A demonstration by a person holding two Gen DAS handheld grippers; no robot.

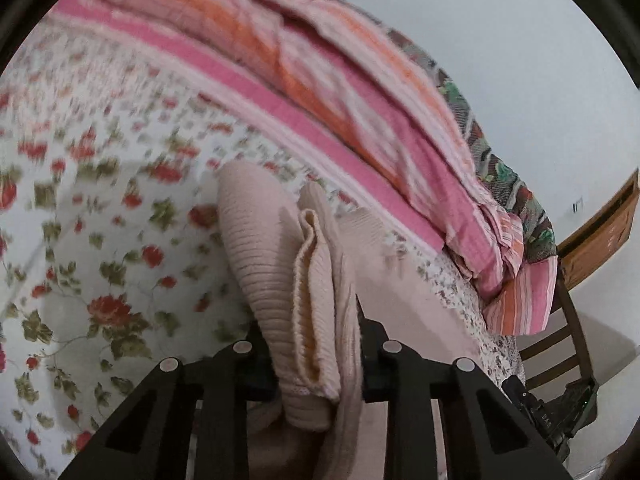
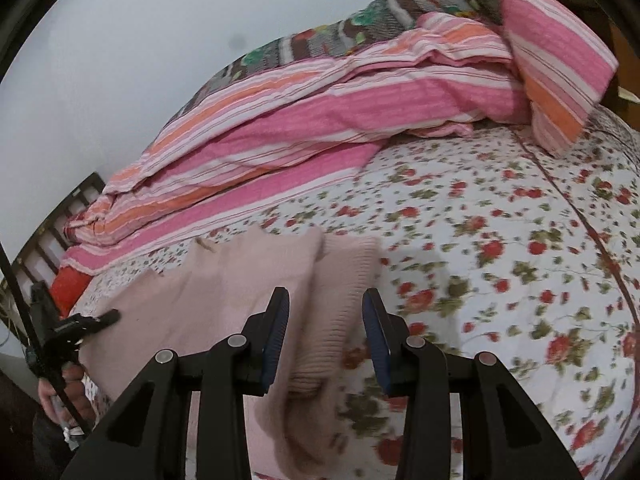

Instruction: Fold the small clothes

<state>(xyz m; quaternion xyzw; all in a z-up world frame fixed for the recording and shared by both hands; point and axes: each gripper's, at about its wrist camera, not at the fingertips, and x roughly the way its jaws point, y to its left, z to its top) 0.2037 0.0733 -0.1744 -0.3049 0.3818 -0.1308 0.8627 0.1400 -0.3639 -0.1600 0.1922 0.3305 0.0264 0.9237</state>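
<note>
A pale pink ribbed knit sweater (image 1: 276, 264) lies on the flowered bedsheet (image 1: 100, 216). A bunched fold of it stands between the fingers of my left gripper (image 1: 318, 344), which is shut on that fold. In the right wrist view the sweater (image 2: 224, 288) spreads out to the left, and its ribbed edge (image 2: 340, 312) runs between the blue pads (image 2: 278, 320) of my right gripper (image 2: 326, 328). Flowered sheet shows between the knit and the right-hand pad, so this gripper is open around the fabric. My left gripper (image 2: 98, 320) also shows at the sweater's left edge, held by a hand (image 2: 60, 396).
A pink and orange striped quilt (image 2: 320, 120) is heaped along the far side of the bed, over a patterned blanket (image 2: 360, 20) against the pale wall. A dark slatted headboard (image 2: 52, 232) and a red item (image 2: 70, 284) sit at the left. A wooden chair (image 1: 560, 344) stands beside the bed.
</note>
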